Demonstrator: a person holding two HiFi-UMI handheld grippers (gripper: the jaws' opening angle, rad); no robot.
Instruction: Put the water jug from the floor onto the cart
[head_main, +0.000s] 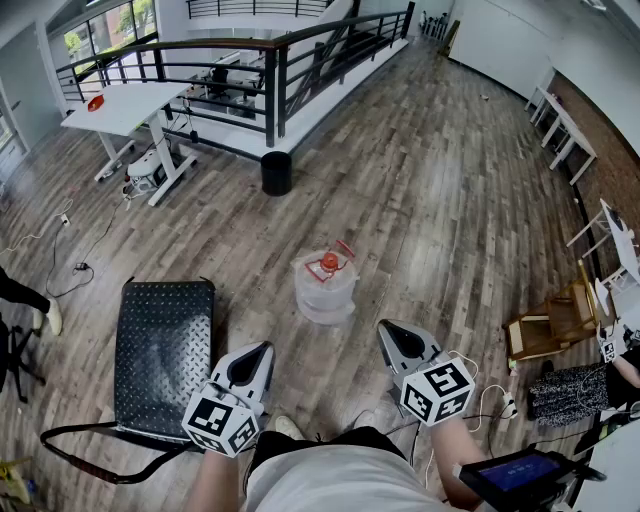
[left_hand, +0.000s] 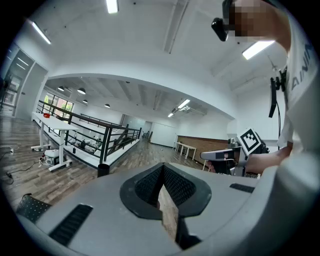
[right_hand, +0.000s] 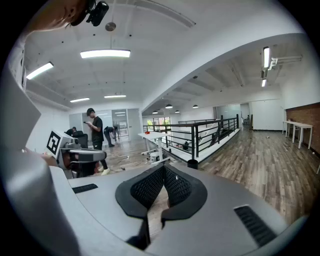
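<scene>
Room: large open hall. Plank wood floor (head_main: 430, 150) runs through all of it, grey-brown and bare over most of the middle. White ceiling with strip lights, seen in both gripper views.

Black railing (head_main: 270, 60) fences a stairwell at the far side. White desk (head_main: 125, 105) stands on the near side of the railing, with cables trailing on the planks beside it. More white tables (head_main: 560, 120) line the right wall.

Cart (head_main: 165, 340): black tread-plate deck, low on the floor at near left, nothing on the deck.

Jug (head_main: 325, 285): clear, red cap, upright on the floor to the right of the cart and apart from it. It sits ahead of both grippers, neither touching it.

Bin (head_main: 276, 173): black, round, standing by a railing post, well beyond the jug.

Left gripper (left_hand: 162, 167): jaws together at the tips, nothing between them, held over the cart's near right corner.

Right gripper (right_hand: 163, 167): jaws closed, empty, nearer the jug than the left.
</scene>
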